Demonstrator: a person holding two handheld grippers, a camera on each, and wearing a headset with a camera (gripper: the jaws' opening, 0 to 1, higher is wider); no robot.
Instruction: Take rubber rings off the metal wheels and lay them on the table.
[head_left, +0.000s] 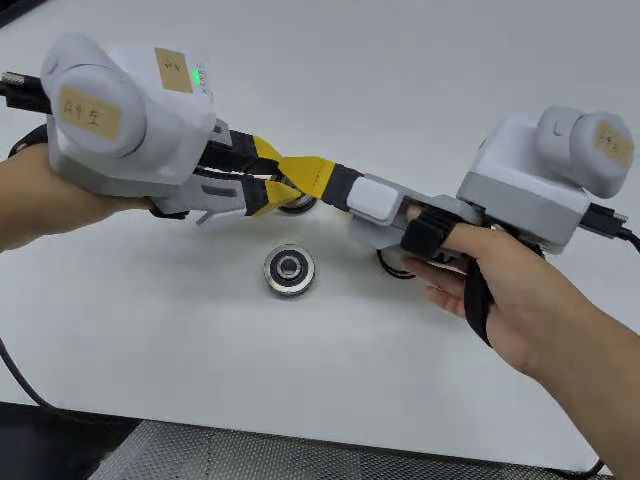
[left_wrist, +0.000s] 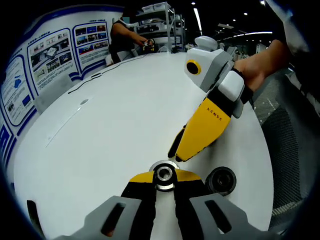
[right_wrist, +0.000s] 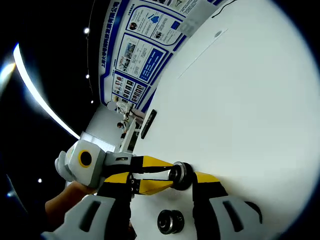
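- The left gripper (head_left: 272, 190) has its yellow-tipped jaws clamped on a small silver metal wheel (left_wrist: 164, 175), one jaw on each side of the rim, held up off the white table (head_left: 400, 80).
- That wheel's flat face and hub point back at the left gripper's camera. In the right gripper view it sits edge-on, with its axle line running roughly along the left gripper's jaws.
- Can't tell if the held wheel has rubber on it.
- The right gripper (head_left: 305, 178) comes in from the opposite side. Its jaws are spread apart, one yellow tip right up against the wheel's edge.
- A second metal wheel with a black rubber ring (head_left: 289, 270) lies flat on the table just below the two grippers, axle hole pointing straight up.
- The right gripper's yellow jaw has black lettering that looks like "KENSE" in the left gripper view.
- The tan tape labels (head_left: 90, 112) on the left gripper have handwriting starting "A+"; the rest is unclear.
- The blue-and-white wall posters (left_wrist: 50, 55) have text too small to read.
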